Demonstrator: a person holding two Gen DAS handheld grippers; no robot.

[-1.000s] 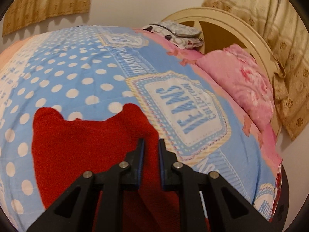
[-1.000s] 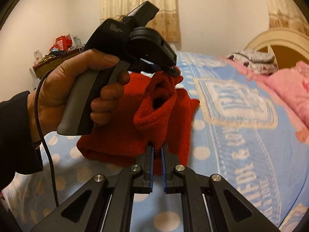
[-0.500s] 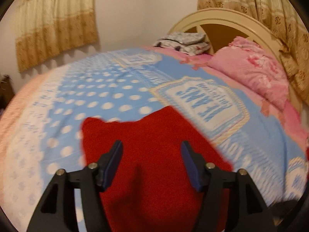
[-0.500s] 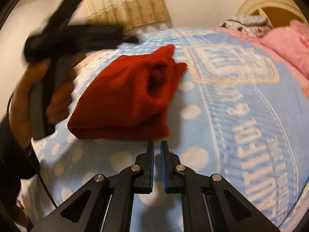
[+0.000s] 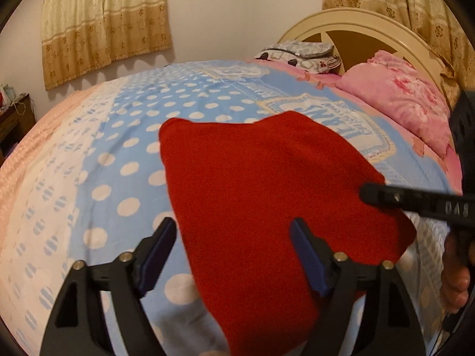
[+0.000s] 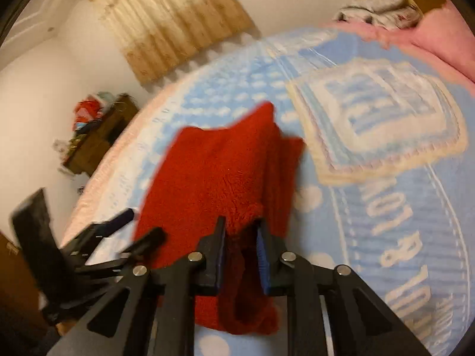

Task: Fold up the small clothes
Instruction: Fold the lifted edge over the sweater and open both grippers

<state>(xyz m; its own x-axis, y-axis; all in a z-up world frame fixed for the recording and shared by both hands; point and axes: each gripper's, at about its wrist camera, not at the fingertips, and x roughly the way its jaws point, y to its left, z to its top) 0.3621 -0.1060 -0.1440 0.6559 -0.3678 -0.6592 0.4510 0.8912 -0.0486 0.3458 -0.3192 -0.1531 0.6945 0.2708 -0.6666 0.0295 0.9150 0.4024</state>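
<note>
Bed covered by a light-blue quilt with white polka dots (image 5: 124,169); pink floral pillow (image 5: 397,98) far right, against the cream arched headboard (image 5: 353,23). Folded grey patterned bedding (image 5: 299,53) beside it. Beige patterned curtains (image 5: 104,26) behind; cluttered dark wooden cabinet (image 6: 98,139) far left.

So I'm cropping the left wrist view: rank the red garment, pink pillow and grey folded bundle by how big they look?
1. Red garment, though nearest the camera.
2. Pink pillow.
3. Grey folded bundle, farthest away.
</note>
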